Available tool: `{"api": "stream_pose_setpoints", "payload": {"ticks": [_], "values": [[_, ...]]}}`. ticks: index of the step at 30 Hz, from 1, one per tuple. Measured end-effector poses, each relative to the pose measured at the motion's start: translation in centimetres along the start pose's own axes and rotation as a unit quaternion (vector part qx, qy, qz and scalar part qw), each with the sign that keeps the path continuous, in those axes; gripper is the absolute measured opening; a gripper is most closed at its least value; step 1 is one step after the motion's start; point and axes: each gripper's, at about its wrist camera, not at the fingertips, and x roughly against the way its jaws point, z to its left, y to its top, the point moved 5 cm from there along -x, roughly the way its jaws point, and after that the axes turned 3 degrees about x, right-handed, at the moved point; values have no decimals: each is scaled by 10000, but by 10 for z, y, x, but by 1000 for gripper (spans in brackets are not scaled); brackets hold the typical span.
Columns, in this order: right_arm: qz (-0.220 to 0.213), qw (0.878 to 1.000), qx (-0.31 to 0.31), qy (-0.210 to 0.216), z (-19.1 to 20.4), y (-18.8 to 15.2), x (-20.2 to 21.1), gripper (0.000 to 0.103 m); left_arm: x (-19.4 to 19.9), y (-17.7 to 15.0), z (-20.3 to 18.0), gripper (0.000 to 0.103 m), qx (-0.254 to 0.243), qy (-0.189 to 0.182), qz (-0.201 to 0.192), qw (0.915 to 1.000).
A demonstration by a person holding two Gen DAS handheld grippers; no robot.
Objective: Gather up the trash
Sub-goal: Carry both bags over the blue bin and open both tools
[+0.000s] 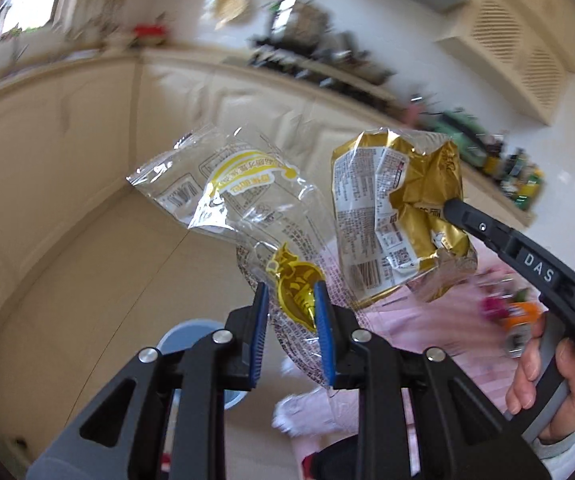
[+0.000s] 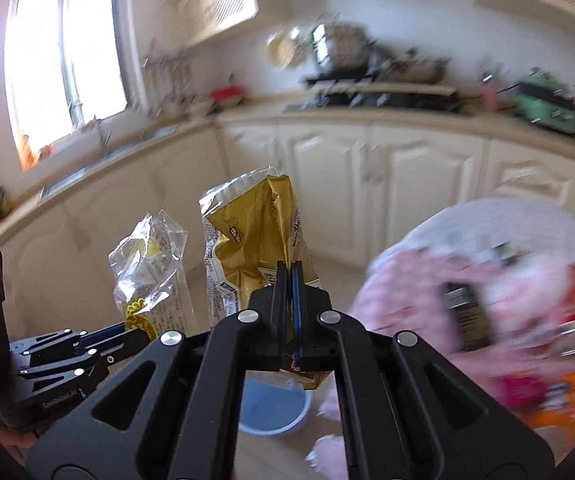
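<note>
My left gripper (image 1: pixel 291 296) is shut on a clear plastic wrapper with yellow print (image 1: pixel 231 196), held in the air above the floor. My right gripper (image 2: pixel 290 268) is shut on a crumpled gold wrapper (image 2: pixel 255 232), held up beside the clear one. The gold wrapper also shows in the left wrist view (image 1: pixel 399 216), with the right gripper's black finger (image 1: pixel 463 212) pinching it. The clear wrapper shows in the right wrist view (image 2: pixel 151 264), with the left gripper (image 2: pixel 135 334) at its lower end. A blue bin (image 2: pixel 275 412) stands on the floor below both grippers.
A table with a pink cloth (image 2: pixel 427 280) carries blurred packets, one orange (image 2: pixel 567 400), at the right. Cream kitchen cabinets (image 2: pixel 367 184) and a cluttered counter run behind. The bin also shows in the left wrist view (image 1: pixel 191 332). A pink slipper (image 1: pixel 303 412) is on the floor.
</note>
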Motion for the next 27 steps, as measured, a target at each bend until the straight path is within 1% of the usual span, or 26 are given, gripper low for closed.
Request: {"api": "stream_pose_setpoints", "payload": {"ticks": [2,4,6,8,12,14,16,18,19,20,22,23,24,27], "values": [[284,9995,169,19,17,-15,-37,3,-21,-14,36,22,163,281,260,9991],[597,9978,263,67,31,-37,-73,3,-42,-25,62,22,329,497,512,9969],[985,9944,367,36,41,-64,-114,3,-68,-37,86,22,508,636,778,9936],[1311,9907,363,7,45,-88,-148,3,-91,-47,103,22,637,678,1003,9906],[1939,9806,278,-48,43,-134,-216,3,-151,-69,135,22,831,748,1620,9804],[2150,9765,158,-37,38,-152,-238,3,-180,-78,146,22,858,791,1896,9749],[2346,9720,63,-65,33,-170,-266,3,-198,-84,154,22,895,797,2093,9705],[2412,9705,-49,-19,30,-181,-286,5,-217,-87,161,22,939,825,2249,9663],[2448,9696,-34,-29,28,-184,-293,9,-226,-89,165,22,969,819,2329,9642],[2491,9685,1,-23,27,-188,-302,14,-229,-93,169,22,990,833,2371,9628],[2622,9650,43,-20,24,-195,-313,29,-244,-96,175,22,998,885,2519,9585],[2660,9640,22,-12,22,-198,-318,54,-247,-100,177,22,1008,887,2545,9577],[2621,9650,-10,-29,19,-198,-320,61,-252,-102,177,22,1008,905,2584,9565],[2664,9636,26,-217,6,-200,-318,61,-261,-107,175,22,993,896,2660,9547]]}}
